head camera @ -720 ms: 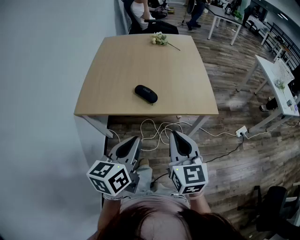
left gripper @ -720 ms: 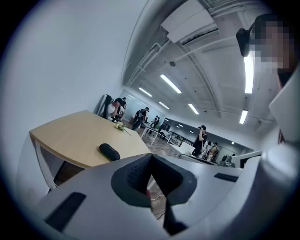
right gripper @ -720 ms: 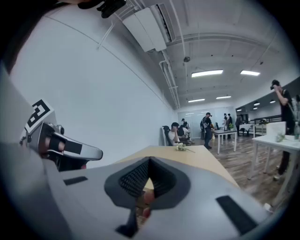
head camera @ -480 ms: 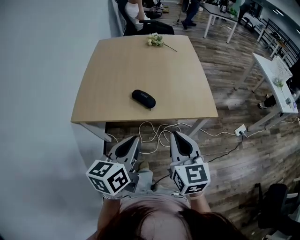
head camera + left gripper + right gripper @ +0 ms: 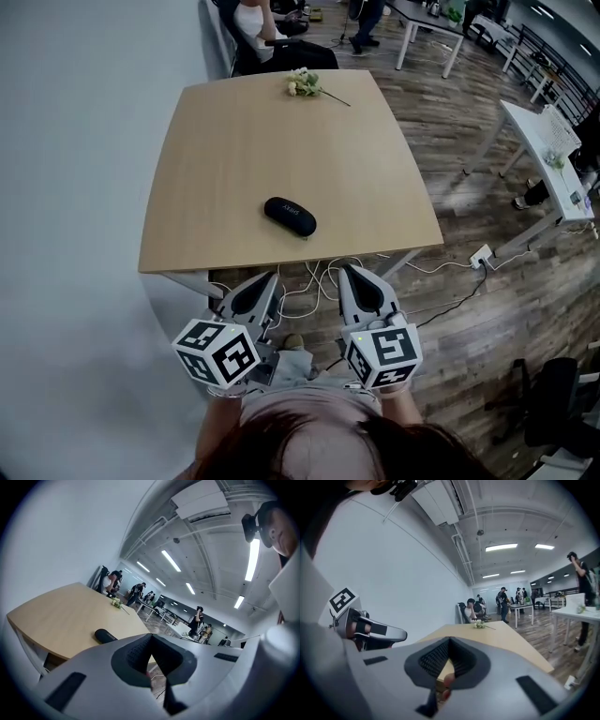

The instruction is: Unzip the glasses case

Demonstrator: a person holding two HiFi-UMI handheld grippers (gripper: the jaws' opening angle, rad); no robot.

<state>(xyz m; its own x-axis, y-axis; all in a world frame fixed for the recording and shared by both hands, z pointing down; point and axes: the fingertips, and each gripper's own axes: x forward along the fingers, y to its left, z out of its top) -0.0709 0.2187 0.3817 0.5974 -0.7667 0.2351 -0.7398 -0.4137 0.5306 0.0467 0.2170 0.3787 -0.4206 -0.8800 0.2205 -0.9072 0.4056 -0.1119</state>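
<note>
Two grippers shut and empty, short of the table

Both claws are pinched together with nothing between them: the left gripper (image 5: 261, 281) and the right gripper (image 5: 352, 277) sit side by side, just off the near edge of the table (image 5: 281, 141). Neither reaches over the table. The glasses case (image 5: 290, 216) lies alone on the table, near that same edge and about midway along it, with bare wood all round it. The case is closed, so I cannot tell what is inside. Some flowers (image 5: 305, 84) rest at the far edge, well apart from the case. Loose cables (image 5: 319, 272) trail on the floor under the near edge. To the table's left stands a plain wall (image 5: 75, 187), and to its right is open wooden floor (image 5: 469, 225).
</note>
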